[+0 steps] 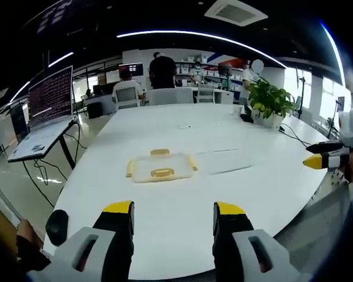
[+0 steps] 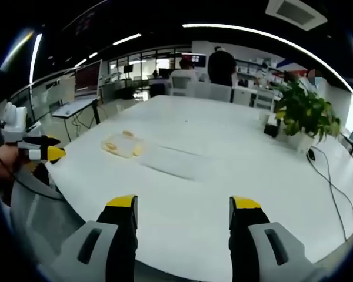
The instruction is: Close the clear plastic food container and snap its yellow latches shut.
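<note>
A clear plastic food container (image 1: 161,167) with yellow latches lies flat on the white table (image 1: 182,217), ahead of my left gripper (image 1: 173,212). That gripper is open and holds nothing, hovering over the near table edge. In the right gripper view the same container (image 2: 123,144) sits far off to the left, with a clear flat lid or sheet (image 2: 173,161) beside it on the table. My right gripper (image 2: 183,210) is open and empty above the table's near side. The other gripper's yellow tips appear at the view edges: the right gripper (image 1: 317,161) and the left gripper (image 2: 52,154).
A potted plant (image 1: 268,101) stands at the table's far right with a cable (image 2: 332,188) trailing near it. A laptop (image 1: 47,111) on a stand is left of the table. Chairs and people sit at the far end. A flat clear sheet (image 1: 226,160) lies right of the container.
</note>
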### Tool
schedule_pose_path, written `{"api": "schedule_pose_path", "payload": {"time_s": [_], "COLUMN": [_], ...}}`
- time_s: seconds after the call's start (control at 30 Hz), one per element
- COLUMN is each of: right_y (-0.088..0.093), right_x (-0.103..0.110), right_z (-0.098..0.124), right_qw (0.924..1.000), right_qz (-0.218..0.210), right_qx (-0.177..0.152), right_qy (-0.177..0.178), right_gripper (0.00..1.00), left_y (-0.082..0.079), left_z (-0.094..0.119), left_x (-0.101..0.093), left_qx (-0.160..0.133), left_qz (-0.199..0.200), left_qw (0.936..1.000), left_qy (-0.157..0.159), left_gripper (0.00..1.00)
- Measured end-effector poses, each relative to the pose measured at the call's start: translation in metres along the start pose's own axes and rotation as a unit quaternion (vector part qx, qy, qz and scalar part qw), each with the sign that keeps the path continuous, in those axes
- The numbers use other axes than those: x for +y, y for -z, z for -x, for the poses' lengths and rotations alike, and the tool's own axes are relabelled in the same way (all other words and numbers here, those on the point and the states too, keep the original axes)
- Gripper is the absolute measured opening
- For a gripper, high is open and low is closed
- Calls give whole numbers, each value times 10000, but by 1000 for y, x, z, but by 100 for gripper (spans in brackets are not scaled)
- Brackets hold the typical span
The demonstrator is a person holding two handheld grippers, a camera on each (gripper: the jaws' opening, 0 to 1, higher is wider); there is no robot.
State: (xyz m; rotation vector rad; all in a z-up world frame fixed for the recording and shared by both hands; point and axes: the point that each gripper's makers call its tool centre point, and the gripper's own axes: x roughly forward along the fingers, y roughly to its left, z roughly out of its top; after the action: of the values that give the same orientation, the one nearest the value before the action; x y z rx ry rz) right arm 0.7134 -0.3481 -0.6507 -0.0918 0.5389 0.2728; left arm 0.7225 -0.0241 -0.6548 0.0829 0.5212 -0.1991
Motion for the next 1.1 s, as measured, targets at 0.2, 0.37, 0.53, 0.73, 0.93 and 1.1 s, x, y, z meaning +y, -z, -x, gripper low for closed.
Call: {"api": "schedule_pose_path", "payload": {"time_s": [0.2, 0.37, 0.53, 0.73, 0.93, 1.1], "right_y": [-6, -13, -20, -27, -30, -34], "right_x": [-1, -3, -3, -1, 4, 7], "right_z": [-2, -5, -8, -12, -18, -22], "right_qw": [10000, 9999, 9998, 9992, 9983, 9969], "right_qz": [18, 80, 178, 330, 500, 680], "right_qx": [-32, -55, -83, -90, -73, -54], "right_qy": [-20, -47, -106, -202, -303, -397], "right_gripper": [60, 59, 59, 59, 58, 58], "left_y": [-5, -13, -20, -25, -32, -35], "left_z": [-3, -6, -10, -14, -16, -19], "left_x": [2, 3, 4, 9, 15, 17], "left_qx": [-14, -51, -70, -27, -35, -3], "left_qz": [-129, -216, -441, -615, -863, -1089], "left_qw": [9999, 9997, 9987, 9974, 9949, 9921], "left_qy": [59, 124, 245, 384, 516, 627], "left_gripper": [48, 48, 47, 47, 47, 47]}}
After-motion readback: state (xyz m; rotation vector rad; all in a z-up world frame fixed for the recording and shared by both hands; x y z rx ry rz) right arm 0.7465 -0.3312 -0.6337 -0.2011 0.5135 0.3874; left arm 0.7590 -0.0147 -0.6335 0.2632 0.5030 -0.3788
